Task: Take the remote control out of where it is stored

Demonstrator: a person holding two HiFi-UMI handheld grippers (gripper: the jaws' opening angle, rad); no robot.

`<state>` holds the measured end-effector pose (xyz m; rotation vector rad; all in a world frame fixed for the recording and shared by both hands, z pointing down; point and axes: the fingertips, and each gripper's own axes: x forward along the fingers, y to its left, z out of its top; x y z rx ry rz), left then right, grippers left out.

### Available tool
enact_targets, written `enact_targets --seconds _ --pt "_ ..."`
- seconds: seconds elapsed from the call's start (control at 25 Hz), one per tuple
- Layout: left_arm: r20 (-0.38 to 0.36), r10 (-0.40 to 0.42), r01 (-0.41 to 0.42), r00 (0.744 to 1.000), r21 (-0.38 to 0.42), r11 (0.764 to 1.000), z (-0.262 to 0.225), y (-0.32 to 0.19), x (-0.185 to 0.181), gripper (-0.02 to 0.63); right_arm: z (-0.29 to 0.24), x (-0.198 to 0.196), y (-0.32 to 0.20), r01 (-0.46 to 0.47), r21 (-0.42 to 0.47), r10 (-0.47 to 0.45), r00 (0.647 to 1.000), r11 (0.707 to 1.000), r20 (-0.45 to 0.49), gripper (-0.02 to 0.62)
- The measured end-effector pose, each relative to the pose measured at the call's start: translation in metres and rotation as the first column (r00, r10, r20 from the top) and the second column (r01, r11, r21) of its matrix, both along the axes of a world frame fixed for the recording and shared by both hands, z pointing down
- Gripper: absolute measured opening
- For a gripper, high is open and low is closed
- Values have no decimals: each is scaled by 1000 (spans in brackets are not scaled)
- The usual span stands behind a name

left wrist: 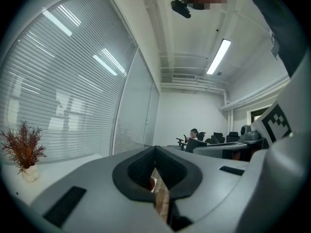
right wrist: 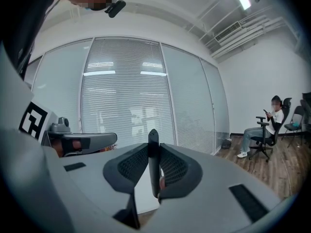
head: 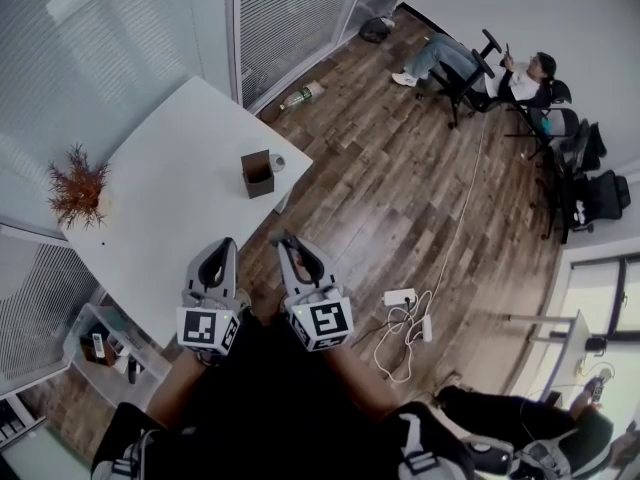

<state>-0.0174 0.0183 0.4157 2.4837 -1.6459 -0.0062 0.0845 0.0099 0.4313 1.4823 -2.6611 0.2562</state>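
Between the jaws of my right gripper (right wrist: 153,152) stands a thin dark remote control (right wrist: 153,139), edge-on, its rounded end poking above the pads. In the head view that gripper (head: 291,245) hangs over the wooden floor just off the white table (head: 170,183), with the remote's dark tip (head: 282,238) at its front. My left gripper (head: 226,248) hangs beside it at the table's near edge, shut with nothing in it; its pads (left wrist: 146,161) meet. A small brown open-topped box (head: 257,173) stands near the table's right edge, ahead of both grippers.
A dried reddish plant (head: 77,190) stands at the table's left. A small round object (head: 277,162) lies by the box. A power strip with cables (head: 404,301) lies on the floor to the right. A person sits on an office chair (head: 470,66) far off. A low shelf (head: 105,348) stands at lower left.
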Motion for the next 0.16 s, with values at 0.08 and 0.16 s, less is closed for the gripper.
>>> enact_targets --seconds 0.08,0.16 --pt "-1 0 0 1000 -3 1000 0 -1 0 8 1 0 -1 2 -5 -2 1000 1000 -4 75" --pt "-2 1 -1 1000 -6 1000 1 -2 0 8 2 0 0 4 -11 -4 1000 1000 -6 75"
